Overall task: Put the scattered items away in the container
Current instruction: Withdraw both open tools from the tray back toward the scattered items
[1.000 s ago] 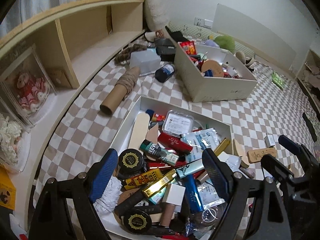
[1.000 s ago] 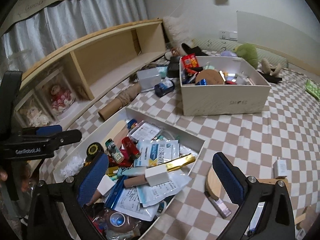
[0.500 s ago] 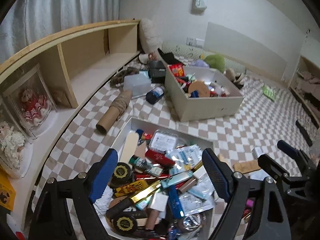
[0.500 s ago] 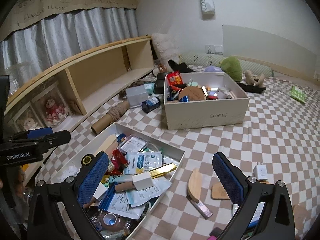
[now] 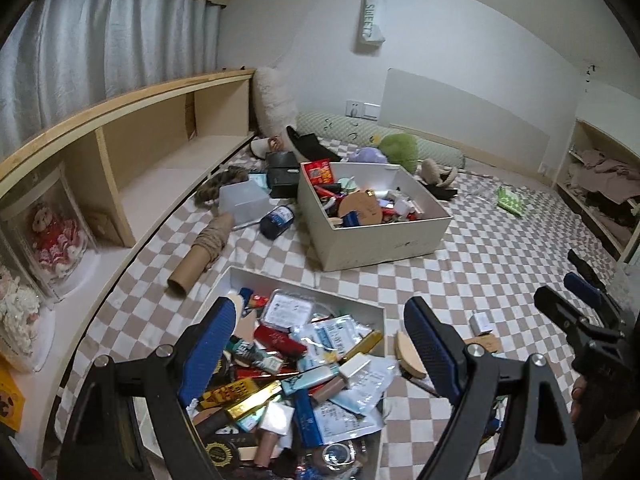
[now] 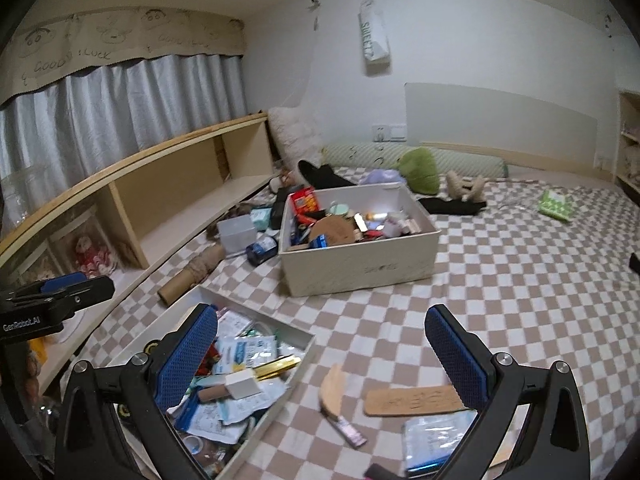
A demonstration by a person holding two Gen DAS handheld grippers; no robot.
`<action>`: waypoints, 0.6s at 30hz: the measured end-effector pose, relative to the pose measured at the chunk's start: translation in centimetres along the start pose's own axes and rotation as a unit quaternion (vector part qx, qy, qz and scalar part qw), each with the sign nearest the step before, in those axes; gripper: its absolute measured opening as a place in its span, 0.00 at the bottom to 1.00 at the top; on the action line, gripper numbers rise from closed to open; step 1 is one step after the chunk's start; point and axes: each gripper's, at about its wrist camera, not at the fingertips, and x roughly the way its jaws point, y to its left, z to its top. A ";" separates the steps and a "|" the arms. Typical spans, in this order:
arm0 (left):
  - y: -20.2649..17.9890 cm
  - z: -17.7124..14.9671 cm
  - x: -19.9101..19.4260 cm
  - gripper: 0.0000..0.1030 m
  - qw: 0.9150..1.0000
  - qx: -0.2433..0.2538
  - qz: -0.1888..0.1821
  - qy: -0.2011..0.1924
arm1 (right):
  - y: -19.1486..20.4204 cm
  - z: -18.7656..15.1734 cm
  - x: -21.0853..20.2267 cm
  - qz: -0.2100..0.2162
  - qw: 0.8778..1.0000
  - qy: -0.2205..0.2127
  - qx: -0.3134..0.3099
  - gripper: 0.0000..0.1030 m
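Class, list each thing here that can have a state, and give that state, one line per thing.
Left gripper: open, empty.
Right gripper: open, empty.
Shallow white tray: lidless, piled full.
Deep white cardboard box: lidless, filled.
Brown cardboard tube: lying on its side.
Flat wooden tag: lying outside the tray.

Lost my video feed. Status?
Left gripper, right gripper open, empty. Shallow tray heaped. Wooden tag loose on checkered blanket. Nothing blocking.

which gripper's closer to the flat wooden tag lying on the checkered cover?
Right. The right gripper hangs open just above the wooden tag, which sits by its right finger. The left gripper is open over the shallow tray, tag beyond it.
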 end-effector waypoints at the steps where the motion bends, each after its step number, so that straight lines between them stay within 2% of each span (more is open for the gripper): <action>1: -0.4 0.1 -0.1 0.84 1.000 0.002 -0.002 -0.001 | -0.4 0.1 -0.3 -0.005 1.000 -0.002 0.000 1.00; 18: -6.5 0.5 -0.5 0.84 0.998 0.045 -0.035 -0.017 | -6.6 1.0 -5.7 -0.065 0.997 -0.027 0.006 1.00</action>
